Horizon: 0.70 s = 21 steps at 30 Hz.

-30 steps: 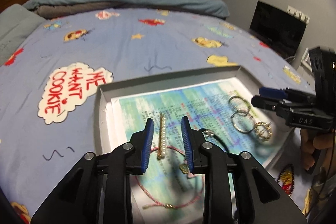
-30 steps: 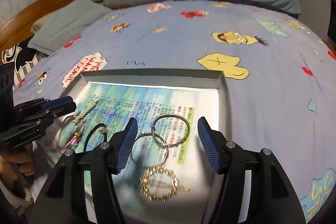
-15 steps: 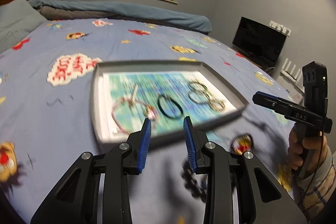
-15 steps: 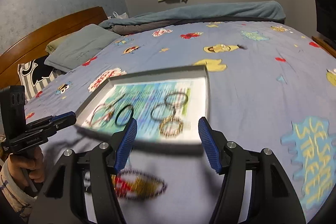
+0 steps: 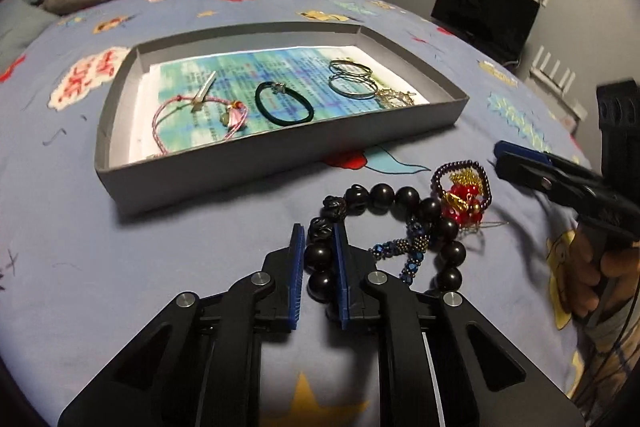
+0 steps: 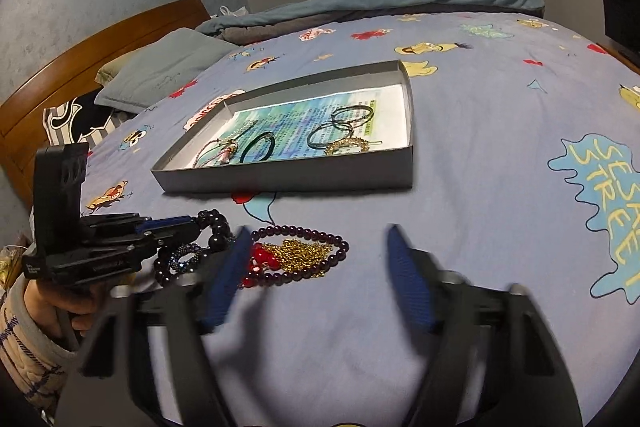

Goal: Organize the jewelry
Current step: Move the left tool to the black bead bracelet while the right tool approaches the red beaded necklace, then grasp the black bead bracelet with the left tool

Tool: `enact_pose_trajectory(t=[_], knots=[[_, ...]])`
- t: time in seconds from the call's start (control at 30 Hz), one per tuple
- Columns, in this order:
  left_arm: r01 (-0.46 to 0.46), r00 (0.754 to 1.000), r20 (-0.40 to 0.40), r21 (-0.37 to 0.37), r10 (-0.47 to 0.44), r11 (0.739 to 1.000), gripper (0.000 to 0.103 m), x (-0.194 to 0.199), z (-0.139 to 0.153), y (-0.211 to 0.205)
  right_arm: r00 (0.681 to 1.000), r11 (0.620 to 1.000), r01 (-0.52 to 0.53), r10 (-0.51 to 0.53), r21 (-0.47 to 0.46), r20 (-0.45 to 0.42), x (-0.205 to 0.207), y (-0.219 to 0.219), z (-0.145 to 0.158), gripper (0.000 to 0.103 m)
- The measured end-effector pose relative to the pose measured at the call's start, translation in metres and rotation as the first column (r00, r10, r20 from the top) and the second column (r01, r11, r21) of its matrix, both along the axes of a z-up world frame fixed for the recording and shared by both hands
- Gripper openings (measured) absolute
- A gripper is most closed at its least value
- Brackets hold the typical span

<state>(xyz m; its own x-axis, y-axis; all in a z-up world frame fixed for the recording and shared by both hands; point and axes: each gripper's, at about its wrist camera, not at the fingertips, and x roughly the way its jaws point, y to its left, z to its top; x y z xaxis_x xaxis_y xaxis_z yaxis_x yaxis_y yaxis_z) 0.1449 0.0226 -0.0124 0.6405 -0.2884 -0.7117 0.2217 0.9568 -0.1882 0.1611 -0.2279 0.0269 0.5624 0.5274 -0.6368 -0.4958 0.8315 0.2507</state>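
- Left gripper (image 5: 318,255), at the lower middle of the left wrist view, has its jaws narrow and closing on the black bead bracelet (image 5: 384,227); two or three beads on the bracelet's left run sit between the blue pads (image 5: 297,267), which look to be touching them.
- Right gripper (image 6: 316,279), blurred at the bottom of the right wrist view, stands about half wide and is closing with only bedsheet (image 6: 480,147) between its jaws; the purple bead bracelet (image 6: 304,251) lies just off its left finger.
- Risk: the black loop is tangled with a blue beaded strand (image 5: 400,251) and touches the red-and-gold piece (image 5: 460,203); lifting it would probably drag those along, or round beads may roll out of a shallow pinch.
- Risk: the two grippers work close together over one heap and could knock each other.
- Black bracelet lies flat on the sheet at lower centre, below the grey tray (image 5: 200,171); its loop stretches left to right across the frame, and the pinched run points up the frame towards the tray.
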Motion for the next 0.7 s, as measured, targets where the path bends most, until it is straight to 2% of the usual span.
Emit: enact_pose_trajectory(t=[0.07,0.2,0.23,0.27,0.3,0.5,0.7], knots=[[0.0,1.0,0.017,-0.002,0.0,1.0,0.015,-0.003,0.002,0.002,1.0,1.0,0.006,-0.006,-0.003,-0.018,0.004,0.0,-0.003,0.038],[-0.029,0.999,0.045,-0.007,0.029,1.0,0.015,-0.01,0.007,0.015,0.998,1.0,0.002,-0.003,-0.017,-0.059,0.011,0.004,-0.012,0.034],[-0.038,0.998,0.047,-0.01,0.038,0.999,0.015,-0.01,0.008,0.019,0.998,1.0,0.0,-0.001,-0.021,-0.066,0.012,0.005,-0.014,0.025],[-0.047,0.998,0.048,-0.017,0.047,0.999,0.015,-0.011,0.009,0.024,0.997,1.0,-0.003,0.001,-0.02,-0.074,0.013,0.004,-0.016,0.009],[-0.054,0.997,0.049,-0.032,0.055,0.998,0.015,-0.014,0.01,0.029,0.997,1.0,-0.007,0.006,-0.008,-0.073,0.013,0.003,-0.016,0.006],[-0.082,0.995,0.052,-0.041,0.084,0.996,0.015,-0.021,0.014,0.044,0.999,0.999,0.037,-0.037,0.008,0.005,0.0,-0.017,0.0,0.006],[-0.089,0.993,0.067,-0.066,0.094,0.994,0.015,-0.029,0.017,0.053,0.991,0.991,0.136,-0.136,-0.009,0.012,0.001,-0.054,0.003,0.006]])
